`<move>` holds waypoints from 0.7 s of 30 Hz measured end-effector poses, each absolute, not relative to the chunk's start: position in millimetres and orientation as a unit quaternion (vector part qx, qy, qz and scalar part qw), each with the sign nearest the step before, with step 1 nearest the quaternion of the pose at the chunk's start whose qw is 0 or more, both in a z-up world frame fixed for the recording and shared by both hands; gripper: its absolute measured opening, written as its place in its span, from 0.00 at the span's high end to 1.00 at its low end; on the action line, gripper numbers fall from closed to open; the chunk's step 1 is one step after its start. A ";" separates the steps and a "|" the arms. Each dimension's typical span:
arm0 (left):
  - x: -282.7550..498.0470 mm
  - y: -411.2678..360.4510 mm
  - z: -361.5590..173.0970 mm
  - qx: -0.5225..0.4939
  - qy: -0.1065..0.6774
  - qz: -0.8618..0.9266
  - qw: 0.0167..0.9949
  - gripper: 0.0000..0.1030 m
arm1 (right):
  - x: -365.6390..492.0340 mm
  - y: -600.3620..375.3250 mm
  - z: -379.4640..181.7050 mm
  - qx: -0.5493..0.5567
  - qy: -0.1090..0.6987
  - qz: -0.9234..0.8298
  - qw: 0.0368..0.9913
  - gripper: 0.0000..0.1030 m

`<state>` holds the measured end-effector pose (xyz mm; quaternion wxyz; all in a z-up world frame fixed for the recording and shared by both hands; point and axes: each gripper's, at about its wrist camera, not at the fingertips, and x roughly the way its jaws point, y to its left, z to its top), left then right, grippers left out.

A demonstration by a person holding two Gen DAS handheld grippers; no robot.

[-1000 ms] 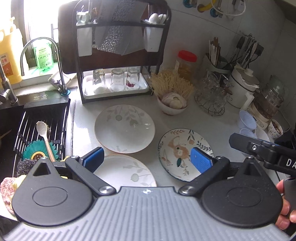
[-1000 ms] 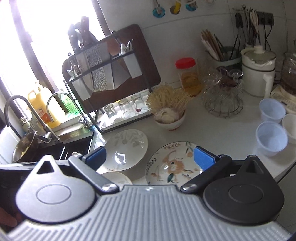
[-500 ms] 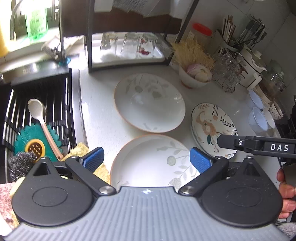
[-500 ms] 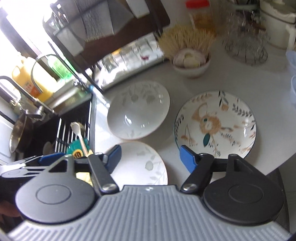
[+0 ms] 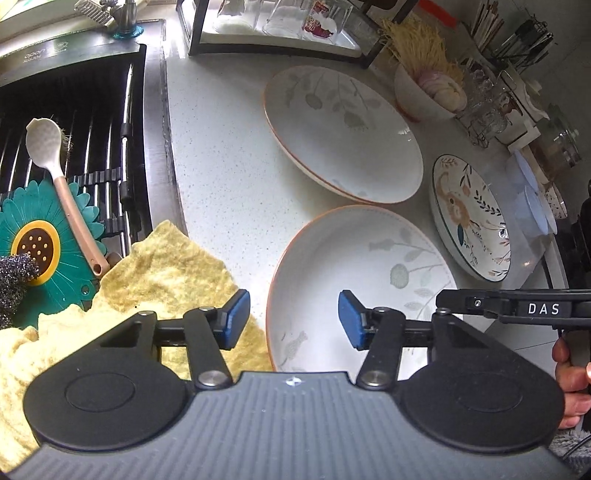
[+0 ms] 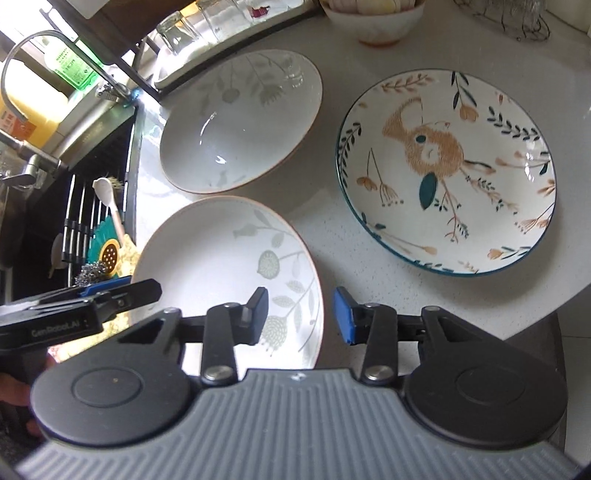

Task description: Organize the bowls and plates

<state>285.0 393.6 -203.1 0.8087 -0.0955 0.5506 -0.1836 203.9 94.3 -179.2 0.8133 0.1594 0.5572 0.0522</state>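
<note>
Three dishes lie on the white counter. A near white plate with leaf print (image 5: 354, 266) (image 6: 221, 266) sits closest. A far white leaf-print plate (image 5: 343, 133) (image 6: 240, 129) lies behind it. A plate with an orange animal print and teal rim (image 5: 471, 218) (image 6: 447, 177) lies to the right. My left gripper (image 5: 293, 323) is open, its jaws straddling the near plate's left rim. My right gripper (image 6: 299, 314) is open, straddling the same plate's right rim. Each gripper shows in the other's view.
A sink with a black rack (image 5: 74, 122), a spoon (image 5: 55, 166) and a teal flower mat (image 5: 40, 251) is at the left. A yellow cloth (image 5: 147, 280) lies by the near plate. A glass rack (image 5: 280, 33), a garlic bowl (image 5: 428, 92) and pale blue cups (image 5: 528, 192) stand behind.
Both grippers have dropped and tilted down toward the near leaf-print plate and narrowed from wide open. Their jaws now straddle its left and right rims.
</note>
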 end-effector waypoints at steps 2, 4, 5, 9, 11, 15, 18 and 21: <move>286.7 393.2 -207.7 -0.098 0.555 -0.186 0.805 0.49 | 203.1 96.4 -182.5 0.157 0.558 0.053 0.813 0.61; 287.9 392.7 -210.6 -0.098 0.558 -0.187 0.802 0.54 | 203.8 96.9 -186.3 0.157 0.561 0.054 0.811 0.65; 288.1 391.9 -211.4 -0.099 0.559 -0.188 0.802 0.57 | 203.5 96.4 -187.8 0.160 0.561 0.055 0.810 0.67; 289.5 389.2 -213.0 -0.099 0.560 -0.193 0.800 0.66 | 205.6 96.5 -194.0 0.159 0.561 0.057 0.810 0.68; 289.7 387.9 -213.2 -0.096 0.558 -0.193 0.801 0.67 | 205.0 99.6 -194.2 0.144 0.559 0.055 0.814 0.72; 290.9 388.3 -213.8 -0.088 0.555 -0.188 0.805 0.75 | 203.3 103.7 -195.0 0.123 0.555 0.046 0.822 0.78; 291.6 391.5 -216.0 -0.094 0.554 -0.187 0.806 0.80 | 203.7 101.0 -198.3 0.137 0.547 0.043 0.825 0.78; 291.3 390.2 -215.3 -0.089 0.553 -0.185 0.808 0.80 | 203.8 98.6 -198.8 0.144 0.540 0.041 0.828 0.78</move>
